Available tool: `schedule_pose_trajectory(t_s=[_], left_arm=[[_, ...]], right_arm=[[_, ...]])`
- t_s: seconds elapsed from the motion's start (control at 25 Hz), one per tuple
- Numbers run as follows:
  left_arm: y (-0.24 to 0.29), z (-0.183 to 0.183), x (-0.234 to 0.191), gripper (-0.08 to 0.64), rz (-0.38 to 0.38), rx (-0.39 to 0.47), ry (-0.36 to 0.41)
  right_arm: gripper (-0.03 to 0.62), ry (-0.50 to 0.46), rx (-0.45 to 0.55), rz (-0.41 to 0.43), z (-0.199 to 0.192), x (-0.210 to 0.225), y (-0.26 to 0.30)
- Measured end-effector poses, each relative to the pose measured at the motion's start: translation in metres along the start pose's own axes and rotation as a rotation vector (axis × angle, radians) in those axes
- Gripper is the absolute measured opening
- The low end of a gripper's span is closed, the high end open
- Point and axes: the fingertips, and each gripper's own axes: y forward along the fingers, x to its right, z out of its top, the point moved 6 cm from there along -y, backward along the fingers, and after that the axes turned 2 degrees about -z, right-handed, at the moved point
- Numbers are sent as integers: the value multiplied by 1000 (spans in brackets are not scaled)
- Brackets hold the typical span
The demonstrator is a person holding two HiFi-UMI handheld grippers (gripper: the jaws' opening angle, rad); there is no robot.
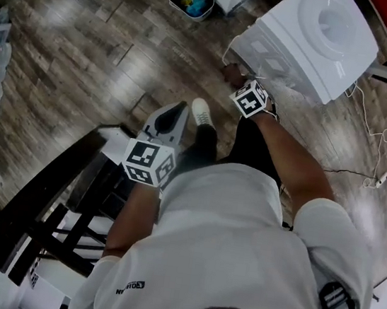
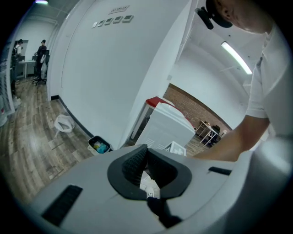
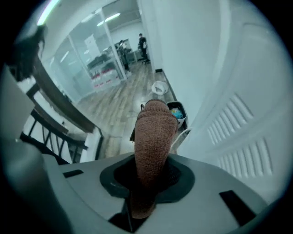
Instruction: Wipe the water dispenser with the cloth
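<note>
My right claw (image 3: 152, 170) grasps the brown cloth (image 3: 154, 130) beside the white water dispenser's (image 1: 316, 42) vented side. My left claw (image 2: 145, 157) is clenched, empty, near the dark table (image 1: 37, 200) at lower left.

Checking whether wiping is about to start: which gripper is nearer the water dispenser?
Right. The right gripper, shut on the cloth, is at the side of the water dispenser. The left gripper is over the floor by the person's legs, apart from it.
</note>
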Motion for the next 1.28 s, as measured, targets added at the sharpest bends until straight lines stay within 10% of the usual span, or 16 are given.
schedule_pose_trajectory(t_s=[0.24,0.64,1.28], left_arm=[[-4,32,1,1,-113,14,103],[10,79,68,0,-305,27,288],[-67,21,206,1,-366,130,399]], right_arm=[[72,440,381,197,22,-38,-123],[72,659,994,101,4,-79,-320],[72,641,1039,-124,-141,-157,-423]])
